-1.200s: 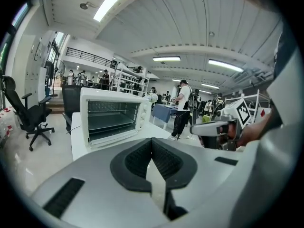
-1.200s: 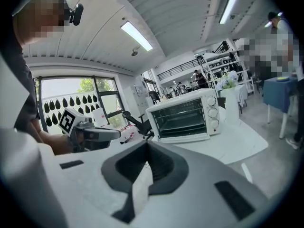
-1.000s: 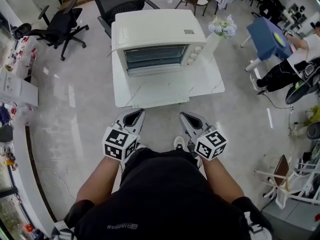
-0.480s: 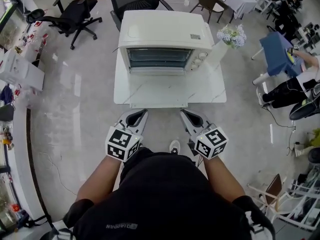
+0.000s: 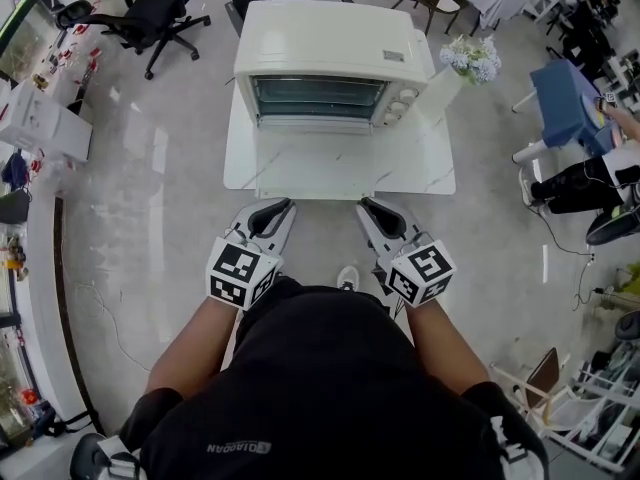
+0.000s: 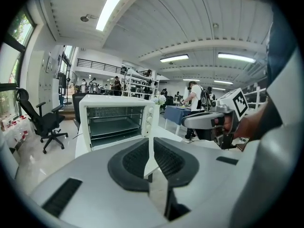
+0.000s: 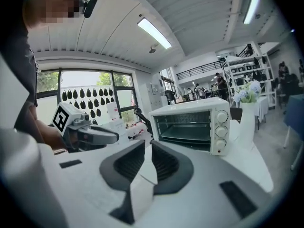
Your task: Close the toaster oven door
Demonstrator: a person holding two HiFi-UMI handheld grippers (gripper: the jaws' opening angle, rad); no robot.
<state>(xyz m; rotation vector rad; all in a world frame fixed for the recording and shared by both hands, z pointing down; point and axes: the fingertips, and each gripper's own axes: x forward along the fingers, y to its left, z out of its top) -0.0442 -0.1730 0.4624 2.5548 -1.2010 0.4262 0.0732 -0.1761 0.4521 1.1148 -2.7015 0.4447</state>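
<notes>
Open workshop hall, ribbed white ceiling with strip lights, glossy grey floor (image 5: 140,198), black office chairs (image 5: 150,13) at the back. In the middle, a square white surface (image 5: 330,173) with faint marble veining, its near edge just ahead of both grippers. On its far half, the toaster oven (image 5: 325,63): boxy, cream-coloured, three round knobs down the right side, wire rack and tray inside the dark cavity. Door lowered forward, seen almost edge-on, so hard to make out. Just beside the oven's right corner, a tall white vase (image 5: 468,56) of pale flowers. Held low and well short of the oven, the left gripper (image 5: 270,211) and right gripper (image 5: 378,211): smooth grey shells, black ribbed fingers (image 6: 135,158), opening, only a narrow slit so far, nothing between. Dark shirt (image 5: 320,388) filling the lower head view. Seated person (image 5: 580,183) at the right edge, partly cropped.
</notes>
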